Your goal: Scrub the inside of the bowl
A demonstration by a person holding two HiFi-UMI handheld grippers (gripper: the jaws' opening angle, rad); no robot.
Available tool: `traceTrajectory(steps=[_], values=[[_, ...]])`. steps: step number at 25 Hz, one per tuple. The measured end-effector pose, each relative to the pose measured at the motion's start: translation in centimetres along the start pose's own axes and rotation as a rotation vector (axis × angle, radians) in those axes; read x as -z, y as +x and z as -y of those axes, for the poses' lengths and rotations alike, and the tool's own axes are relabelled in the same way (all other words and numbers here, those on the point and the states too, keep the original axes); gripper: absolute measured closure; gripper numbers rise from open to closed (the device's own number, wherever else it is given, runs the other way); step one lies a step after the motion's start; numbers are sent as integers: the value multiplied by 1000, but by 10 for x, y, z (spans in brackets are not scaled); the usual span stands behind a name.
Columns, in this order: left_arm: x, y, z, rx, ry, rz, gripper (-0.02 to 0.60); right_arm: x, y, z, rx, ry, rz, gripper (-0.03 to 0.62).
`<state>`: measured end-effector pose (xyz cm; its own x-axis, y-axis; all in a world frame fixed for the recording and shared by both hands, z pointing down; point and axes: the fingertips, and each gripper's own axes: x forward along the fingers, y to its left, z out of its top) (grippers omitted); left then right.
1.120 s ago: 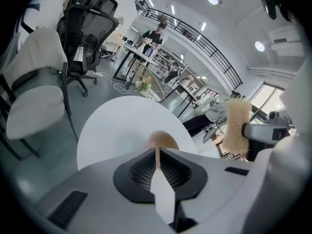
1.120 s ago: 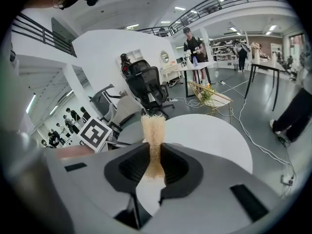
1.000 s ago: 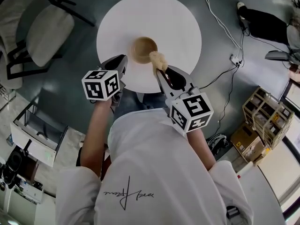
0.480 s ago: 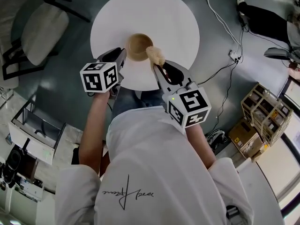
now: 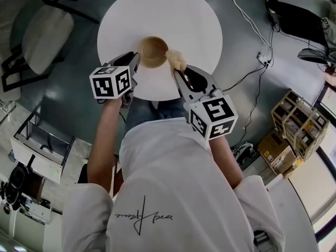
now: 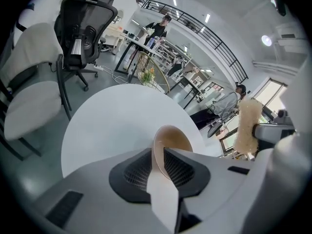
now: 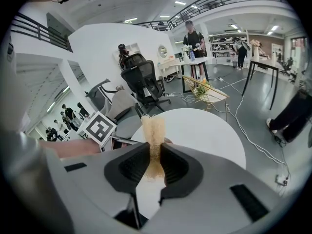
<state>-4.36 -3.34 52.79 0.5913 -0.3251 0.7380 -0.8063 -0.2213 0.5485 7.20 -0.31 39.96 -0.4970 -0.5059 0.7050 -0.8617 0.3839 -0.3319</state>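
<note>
A tan wooden bowl is held over the round white table, near its front edge. My left gripper is shut on the bowl's near rim; in the left gripper view the bowl stands on edge between the jaws, its hollow facing right. My right gripper is shut on a pale yellow loofah scrubber, whose tip touches the bowl's right rim. In the right gripper view the loofah scrubber sticks up from between the jaws. The same scrubber shows at the right of the left gripper view.
A grey chair stands left of the table. Cables and a power strip lie on the floor at right, near wooden crates. A black office chair stands beyond the table.
Bowl and both grippers have shifted slightly left and away along the table. The loofah stays at the bowl's right rim. Both grips are unchanged.
</note>
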Motion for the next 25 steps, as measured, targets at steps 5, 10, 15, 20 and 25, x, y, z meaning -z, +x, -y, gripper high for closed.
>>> traceTrajectory(steps=[5, 10, 15, 20, 25], values=[[2, 6, -7, -6, 3, -27, 520, 4, 7, 6, 7, 16, -1, 512], [1, 10, -6, 12, -10, -31, 520, 14, 12, 13, 12, 26, -25, 512], [2, 13, -2, 25, -21, -35, 520, 22, 24, 23, 15, 33, -54, 513], [5, 15, -5, 18, -38, -47, 520, 22, 36, 35, 28, -1, -75, 513], [3, 14, -8, 8, -55, -28, 520, 23, 40, 49, 47, -22, -94, 511]])
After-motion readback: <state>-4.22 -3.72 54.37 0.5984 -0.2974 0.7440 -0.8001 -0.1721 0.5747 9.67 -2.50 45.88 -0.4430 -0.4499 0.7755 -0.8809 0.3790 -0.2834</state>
